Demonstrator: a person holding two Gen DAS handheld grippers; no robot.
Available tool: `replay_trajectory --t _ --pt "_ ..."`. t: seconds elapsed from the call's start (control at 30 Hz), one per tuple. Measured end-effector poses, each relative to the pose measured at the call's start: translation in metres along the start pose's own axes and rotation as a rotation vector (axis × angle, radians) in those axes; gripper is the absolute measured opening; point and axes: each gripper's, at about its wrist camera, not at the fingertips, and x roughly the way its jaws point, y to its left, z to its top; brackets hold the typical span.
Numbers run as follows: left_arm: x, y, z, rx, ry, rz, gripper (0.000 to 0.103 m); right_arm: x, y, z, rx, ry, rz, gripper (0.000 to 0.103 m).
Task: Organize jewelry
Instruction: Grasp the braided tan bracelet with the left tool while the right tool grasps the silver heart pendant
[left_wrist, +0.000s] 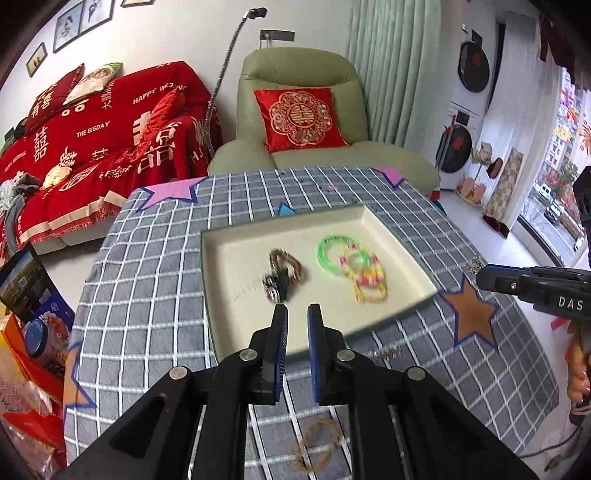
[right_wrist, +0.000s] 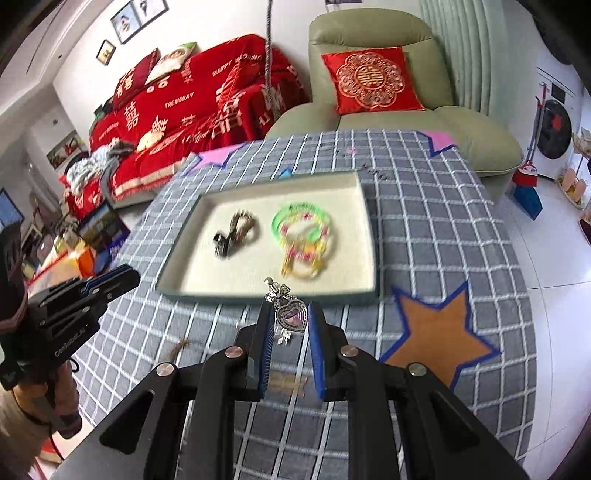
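A cream tray (left_wrist: 229, 254) (right_wrist: 354, 236) lies on the checked tablecloth. In it are a dark brown bracelet (left_wrist: 282, 271) (right_wrist: 236, 232), a green bangle (left_wrist: 330, 253) (right_wrist: 295, 219) and yellow-pink beaded bracelets (left_wrist: 364, 277) (right_wrist: 306, 258). My right gripper (right_wrist: 291, 314) is shut on a silver heart pendant (right_wrist: 293, 314), held just in front of the tray's near rim; it also shows in the left wrist view (left_wrist: 495, 278). My left gripper (left_wrist: 297, 314) is open and empty over the tray's near edge; it shows in the right wrist view (right_wrist: 110, 280). A thin brown cord bracelet (left_wrist: 317, 446) (right_wrist: 177, 349) lies on the cloth near me.
A small silver piece (left_wrist: 386, 353) lies on the cloth by the tray's near edge. Star stickers (left_wrist: 471, 314) (right_wrist: 436, 328) mark the cloth. A green armchair (left_wrist: 306, 122) and a red sofa (left_wrist: 92, 147) stand behind the table. Boxes (left_wrist: 33, 321) sit at the left.
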Motion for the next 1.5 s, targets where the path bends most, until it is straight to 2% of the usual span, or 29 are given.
replay_trajectory --t 0.13,0.23,0.33,0.5,0.6,0.73,0.77,0.8,0.83,0.87,0.9,0.93,1.07,1.27,1.37,1.4,1.47,1.5 --pt "0.01 0.008 0.014 -0.021 0.006 0.013 0.021 0.005 -0.006 0.021 0.025 -0.008 -0.003 0.02" --pt "0.016 0.011 0.012 -0.03 0.026 0.01 0.021 0.012 -0.009 0.028 0.043 -0.008 -0.001 0.02" --pt "0.016 0.0 -0.006 0.023 0.039 0.031 0.021 0.022 -0.005 0.022 0.047 0.01 0.018 0.02" --pt "0.017 -0.018 -0.055 0.096 0.081 0.067 0.022 0.034 0.003 -0.001 0.019 0.051 0.028 0.02" --pt "0.02 -0.022 -0.077 0.095 0.118 0.071 0.022 0.035 0.005 -0.013 0.017 0.066 0.04 0.02" --pt "0.023 -0.018 -0.095 0.043 0.159 0.068 0.022 0.034 0.007 -0.023 0.023 0.074 0.048 0.02" --pt "0.023 -0.017 -0.097 0.033 0.158 0.073 0.026 0.033 0.007 -0.025 0.024 0.076 0.049 0.02" --pt "0.022 -0.014 -0.099 0.021 0.159 0.077 0.061 0.032 0.006 -0.026 0.025 0.077 0.049 0.02" --pt "0.02 -0.011 -0.1 0.009 0.156 0.086 0.088 0.031 0.006 -0.028 0.026 0.077 0.049 0.02" --pt "0.016 -0.009 -0.1 0.001 0.133 0.11 0.103 0.032 0.005 -0.027 0.027 0.078 0.049 0.02" --pt "0.009 -0.009 -0.101 0.003 0.095 0.126 0.103 0.031 0.005 -0.028 0.03 0.078 0.05 0.02" --pt "0.006 -0.009 -0.101 0.015 0.088 0.131 0.103 0.031 0.004 -0.029 0.033 0.079 0.05 0.02" --pt "0.012 -0.011 -0.1 0.056 0.117 0.146 0.103 0.031 0.003 -0.031 0.044 0.081 0.049 0.02" --pt "0.039 -0.027 -0.112 0.132 0.219 0.084 0.103 0.032 0.002 -0.033 0.047 0.09 0.055 0.02" --pt "0.05 -0.031 -0.117 0.139 0.257 0.062 0.103 0.032 0.002 -0.036 0.049 0.094 0.055 0.02" --pt "0.054 -0.032 -0.119 0.138 0.275 0.056 0.097 0.032 0.002 -0.037 0.05 0.094 0.054 0.02" --pt "0.056 -0.029 -0.119 0.102 0.289 0.011 0.095 0.031 0.001 -0.037 0.053 0.094 0.054 0.02" --pt "0.055 -0.027 -0.119 0.091 0.285 0.005 0.085 0.031 0.001 -0.038 0.053 0.094 0.054 0.02"
